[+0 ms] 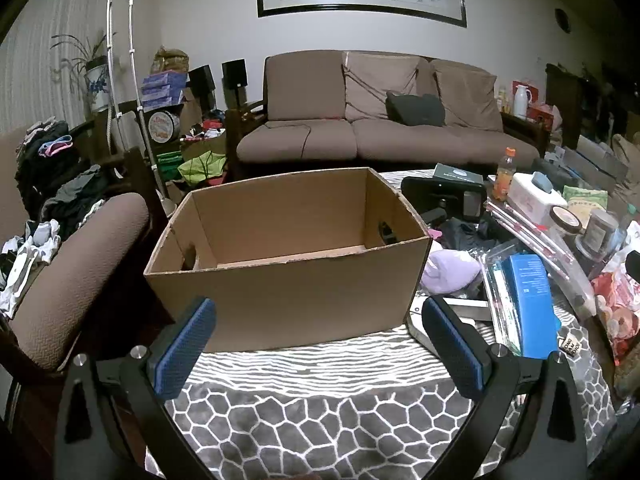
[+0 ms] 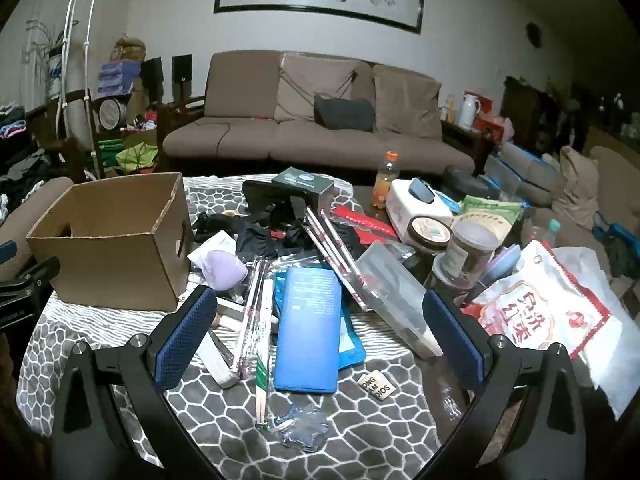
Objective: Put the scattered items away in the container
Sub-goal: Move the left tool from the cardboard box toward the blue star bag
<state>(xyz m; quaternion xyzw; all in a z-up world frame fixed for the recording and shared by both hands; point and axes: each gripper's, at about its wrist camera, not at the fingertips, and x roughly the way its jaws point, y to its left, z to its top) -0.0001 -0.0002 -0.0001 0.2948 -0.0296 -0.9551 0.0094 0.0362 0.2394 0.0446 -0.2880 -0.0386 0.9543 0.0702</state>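
Between the wide-spread right gripper (image 2: 320, 324) fingers, a blue box (image 2: 308, 328), untouched.

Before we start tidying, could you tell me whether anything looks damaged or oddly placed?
The brown cardboard box has a ragged, torn top rim. Beside it, a flat blue rectangular box lies askew atop the jumbled pile, and paper-wrapped wooden chopsticks stick out toward the table edge.

Cardboard box (image 2: 110, 240) stands on the table (image 2: 360, 420), at its left side. Scattered items lie to its right: a flat box (image 2: 308, 332) with chopsticks (image 2: 260, 344) alongside, jars (image 2: 466, 252) and a snack bag (image 2: 544, 304) further right. Sofa (image 2: 316, 136) stands behind the table.
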